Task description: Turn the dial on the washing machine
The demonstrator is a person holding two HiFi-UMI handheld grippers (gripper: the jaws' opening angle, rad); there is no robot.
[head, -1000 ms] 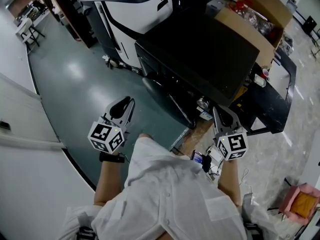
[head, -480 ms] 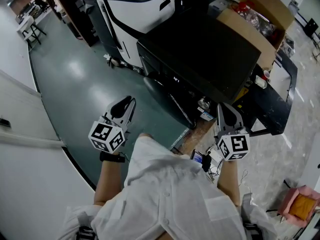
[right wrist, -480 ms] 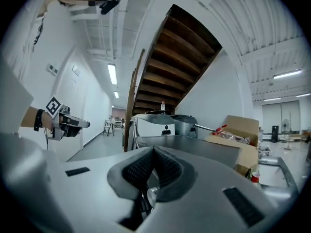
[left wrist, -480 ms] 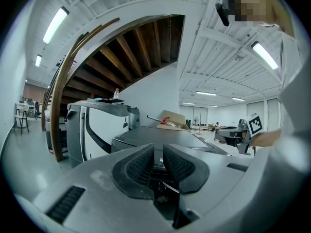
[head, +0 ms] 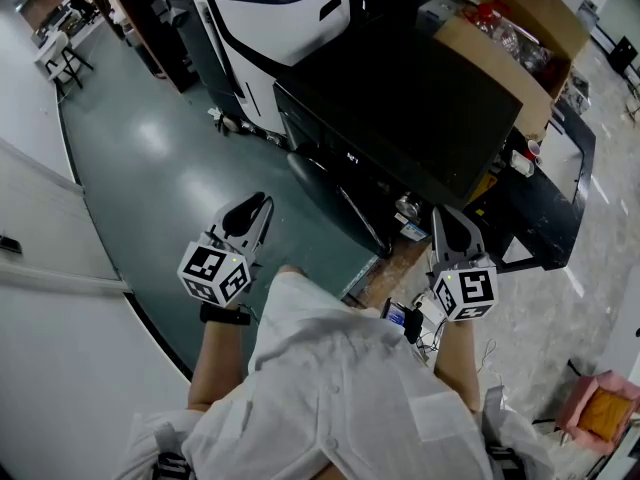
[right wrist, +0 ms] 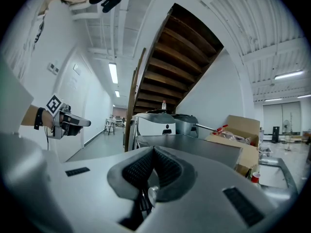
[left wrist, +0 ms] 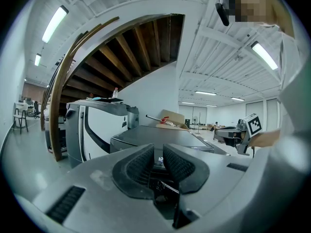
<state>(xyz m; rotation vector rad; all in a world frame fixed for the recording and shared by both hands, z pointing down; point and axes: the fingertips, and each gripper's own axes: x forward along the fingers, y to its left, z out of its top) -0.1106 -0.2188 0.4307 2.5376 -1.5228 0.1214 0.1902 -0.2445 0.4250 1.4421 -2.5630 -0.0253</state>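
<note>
The black washing machine [head: 400, 98] stands ahead of me, its front panel facing the person; its flat top also shows in the left gripper view [left wrist: 160, 134] and the right gripper view [right wrist: 194, 144]. A small round silvery knob [head: 407, 206], apparently the dial, sits near the panel's right end. My right gripper [head: 445, 223] hangs just right of and below that knob, apart from it, shut and holding nothing. My left gripper [head: 252, 208] hovers over the green floor left of the machine, its jaws together but for a thin slit, holding nothing.
A white and black machine [head: 270, 18] stands behind the washer on the left. An open cardboard box [head: 510, 28] of items sits at its far right, with a red cup [head: 530, 149] and a low black stand [head: 545, 208] beside it. A pink bag [head: 600, 408] lies on the floor.
The right gripper has edged slightly up toward the machine's front. The left gripper has stayed where it was.
</note>
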